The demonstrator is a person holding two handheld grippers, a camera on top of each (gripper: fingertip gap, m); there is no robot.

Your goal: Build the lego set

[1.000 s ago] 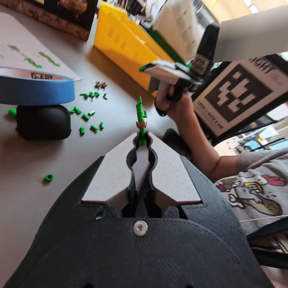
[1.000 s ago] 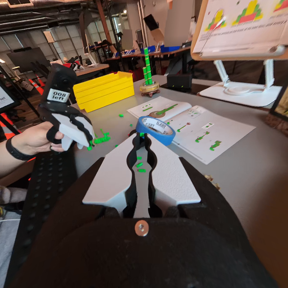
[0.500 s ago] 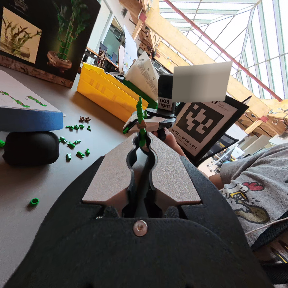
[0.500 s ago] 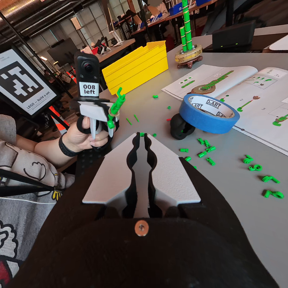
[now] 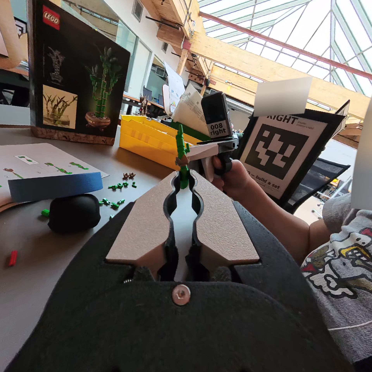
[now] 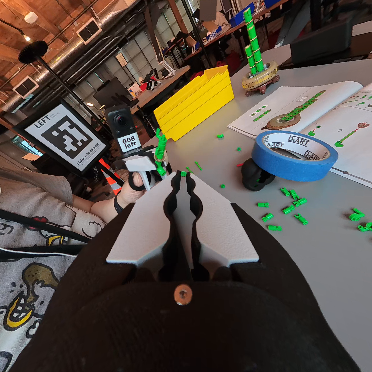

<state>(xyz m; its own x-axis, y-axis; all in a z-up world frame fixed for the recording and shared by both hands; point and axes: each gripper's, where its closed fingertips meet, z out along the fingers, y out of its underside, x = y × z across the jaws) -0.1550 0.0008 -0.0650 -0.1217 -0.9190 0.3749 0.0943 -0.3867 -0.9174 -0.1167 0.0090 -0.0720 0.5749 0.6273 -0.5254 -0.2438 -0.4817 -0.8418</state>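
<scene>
While our left gripper (image 5: 183, 177) pinches the foot of a green stalk (image 5: 182, 155) and holds it upright above the table (image 5: 60, 261), our right gripper (image 6: 182, 174) clamps a tiny green piece (image 6: 183, 173) at its tips, just beside that stalk. Loose green pieces (image 6: 285, 211) lie scattered near the blue tape roll (image 6: 293, 157), and the finished bamboo model (image 6: 259, 68) stands beyond the yellow bin (image 6: 195, 104).
</scene>
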